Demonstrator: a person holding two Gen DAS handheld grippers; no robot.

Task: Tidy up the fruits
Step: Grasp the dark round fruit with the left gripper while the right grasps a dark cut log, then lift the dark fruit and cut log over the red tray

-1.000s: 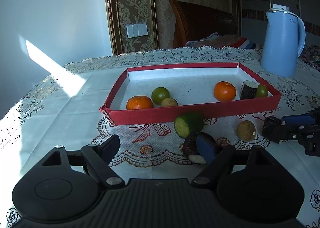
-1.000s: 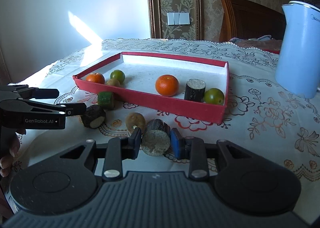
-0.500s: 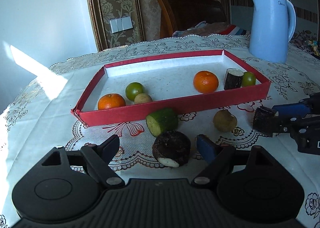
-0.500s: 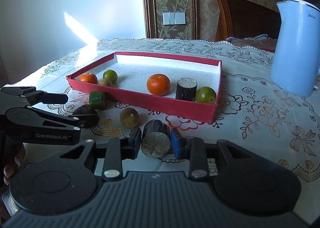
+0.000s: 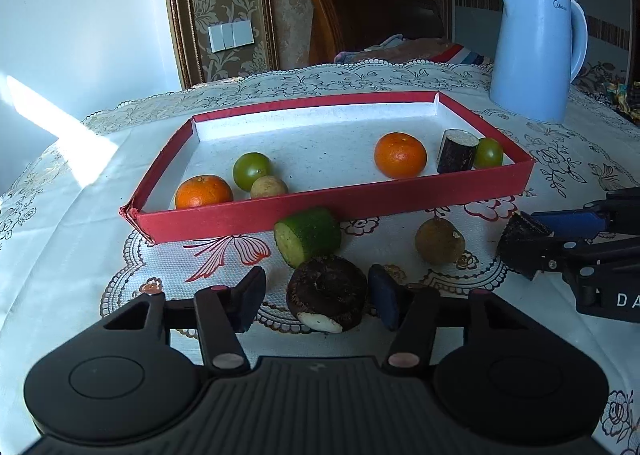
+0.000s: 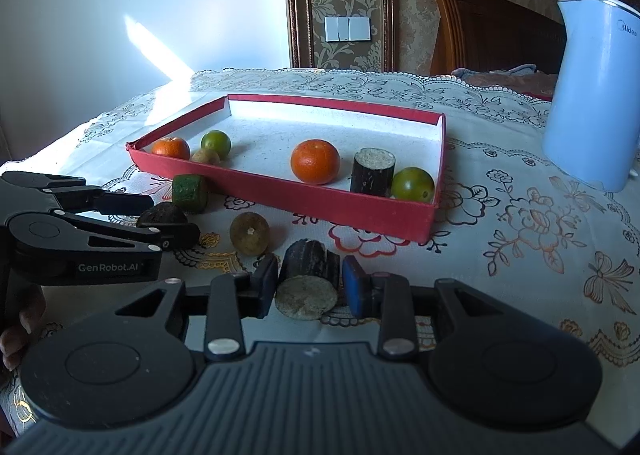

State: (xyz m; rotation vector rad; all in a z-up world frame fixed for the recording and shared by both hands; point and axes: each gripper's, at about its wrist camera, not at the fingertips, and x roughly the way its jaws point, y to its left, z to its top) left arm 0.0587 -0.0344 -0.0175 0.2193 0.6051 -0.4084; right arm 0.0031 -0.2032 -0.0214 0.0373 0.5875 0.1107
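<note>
tablecloth: embroidered lace cloth | tray: matt red card | kettle: smooth glossy plastic

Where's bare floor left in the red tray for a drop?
Red cardboard tray: free along the back wall and mid-floor between the green round fruit and the right orange tangerine. Crowded at both front corners; loose pieces crowd the cloth by the front wall.

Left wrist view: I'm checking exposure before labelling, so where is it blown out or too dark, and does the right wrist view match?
Left wrist view: the sunlit tablecloth patch at left is blown out; the dark round fruit between the fingers keeps little detail. Right wrist view: the same glare streaks the wall; straight frames bow from fisheye distortion.
</note>
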